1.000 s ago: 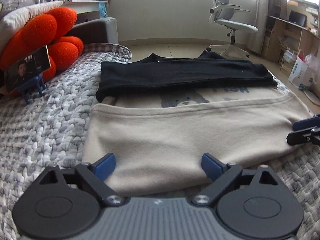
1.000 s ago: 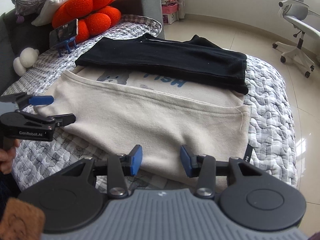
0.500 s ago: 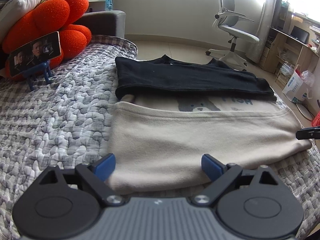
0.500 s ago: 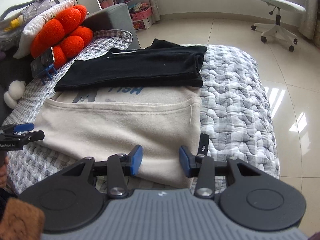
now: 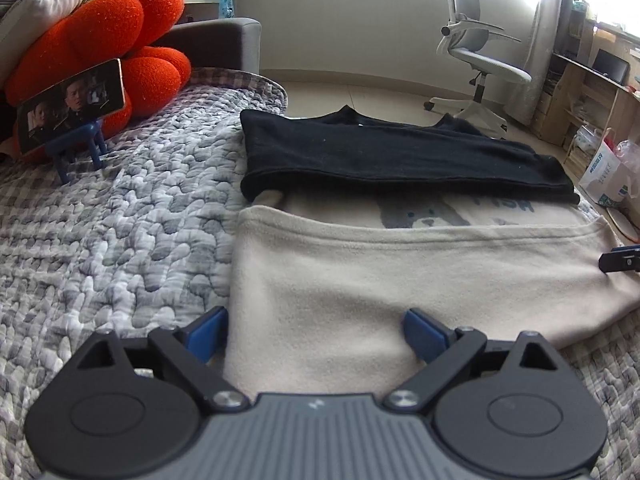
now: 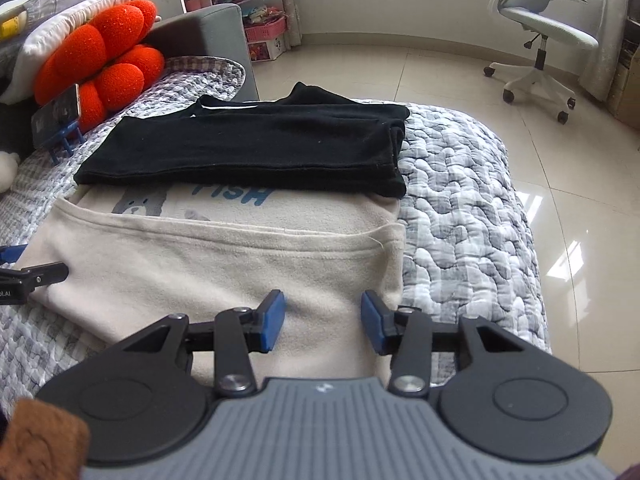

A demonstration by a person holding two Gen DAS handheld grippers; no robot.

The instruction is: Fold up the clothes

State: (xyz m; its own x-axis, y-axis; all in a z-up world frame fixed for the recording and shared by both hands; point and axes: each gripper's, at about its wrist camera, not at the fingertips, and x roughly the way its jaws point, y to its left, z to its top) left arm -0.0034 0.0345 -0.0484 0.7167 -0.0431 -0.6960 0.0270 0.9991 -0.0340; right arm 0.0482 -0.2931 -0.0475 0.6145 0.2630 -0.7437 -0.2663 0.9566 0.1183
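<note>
Beige garment (image 6: 224,280) lies under both parted grippers, left (image 5: 316,332) and right (image 6: 322,322).

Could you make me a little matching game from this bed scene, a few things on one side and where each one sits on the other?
Things:
1. folded black garment
2. beige fleece top
3. orange flower-shaped cushion
4. phone on a blue stand

Places:
A. propped in front of the cushion
B. nearest the grippers, bear print partly showing
C. against the grey sofa arm
D. across the far edge of the beige top

Pairs: 1-D, 2-B, 3-C, 4-A
</note>
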